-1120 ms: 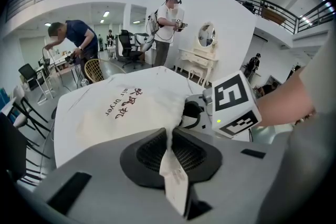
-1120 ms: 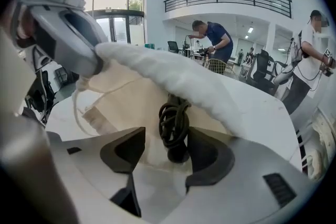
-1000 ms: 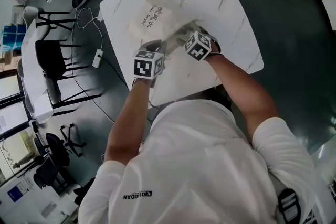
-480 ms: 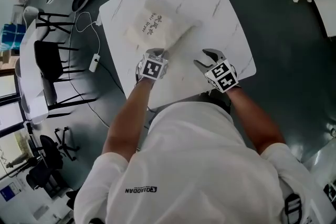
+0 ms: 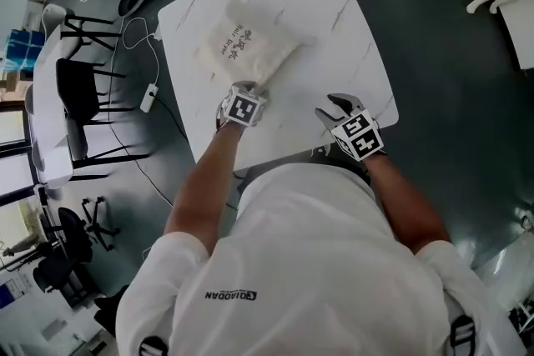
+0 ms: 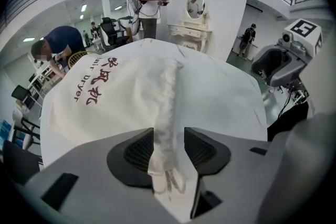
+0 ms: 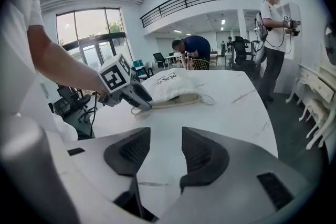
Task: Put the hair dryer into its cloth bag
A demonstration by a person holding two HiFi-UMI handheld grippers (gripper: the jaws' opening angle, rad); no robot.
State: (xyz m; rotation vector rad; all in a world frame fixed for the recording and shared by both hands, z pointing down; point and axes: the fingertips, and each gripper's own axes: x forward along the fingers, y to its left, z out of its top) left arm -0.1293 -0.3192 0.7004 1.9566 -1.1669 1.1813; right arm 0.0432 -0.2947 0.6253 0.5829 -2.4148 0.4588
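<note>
Left gripper view: my L gripper (image 6: 169, 150) just opened, cloth bag (image 6: 121, 97) neck betw. jaws | head view: hidden there | R gripper (image 7: 166, 152): been closing, jaws apart, empty

- I am reading "dryer" beside dark-red Chinese characters on the cloth bag (image 6: 100, 97), toward the table's (image 5: 350, 54) far edge.
- I am reading "QIAODAN" on my shirt (image 5: 231, 294).

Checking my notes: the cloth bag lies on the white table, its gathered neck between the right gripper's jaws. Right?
Wrong gripper: the left gripper view shows the gathered neck between the jaws of the left gripper, which have just been opening. The cloth bag does lie on the white table.
</note>
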